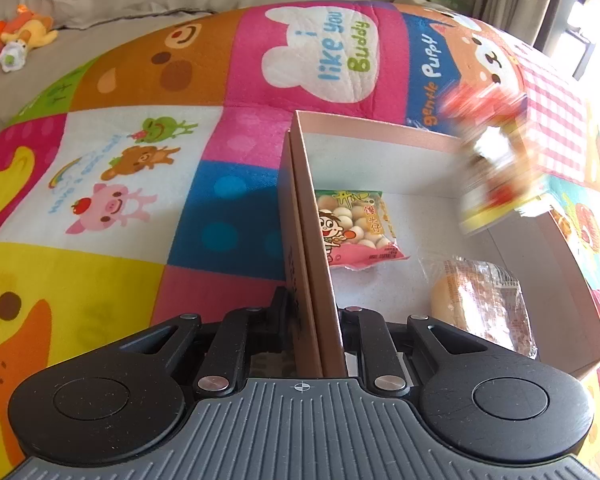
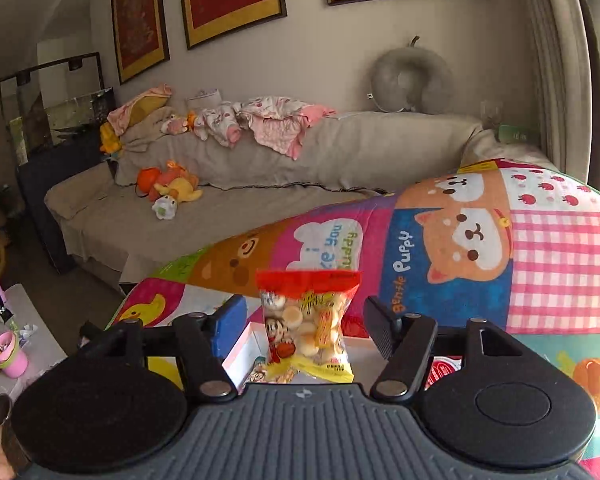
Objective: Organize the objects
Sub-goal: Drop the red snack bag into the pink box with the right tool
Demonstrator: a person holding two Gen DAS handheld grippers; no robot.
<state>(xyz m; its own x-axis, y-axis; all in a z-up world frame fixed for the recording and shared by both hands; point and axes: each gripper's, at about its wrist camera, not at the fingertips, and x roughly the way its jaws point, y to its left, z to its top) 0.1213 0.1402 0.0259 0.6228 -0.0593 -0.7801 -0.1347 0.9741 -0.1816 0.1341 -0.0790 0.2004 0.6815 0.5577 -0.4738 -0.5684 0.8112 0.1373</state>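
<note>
In the left wrist view my left gripper [image 1: 314,312] is shut on the near left wall of a pink cardboard box [image 1: 312,248]. Inside the box lie a green-topped snack packet of small buns [image 1: 356,226] and a wrapped bread roll [image 1: 482,304]. A blurred red and yellow snack packet [image 1: 492,164] is in the air above the box's far right side. In the right wrist view my right gripper [image 2: 306,320] is open, with that red and yellow snack packet [image 2: 310,326] between its spread fingers, free of both pads. The box's rim [image 2: 240,350] shows below.
The box sits on a bright patchwork cartoon blanket [image 1: 140,184]. A beige sofa [image 2: 260,184] with plush toys [image 2: 170,190] and pink clothes [image 2: 276,124] stands behind. A pink cup [image 2: 6,354] stands on a surface at the left. A red packet [image 2: 444,370] lies under the right finger.
</note>
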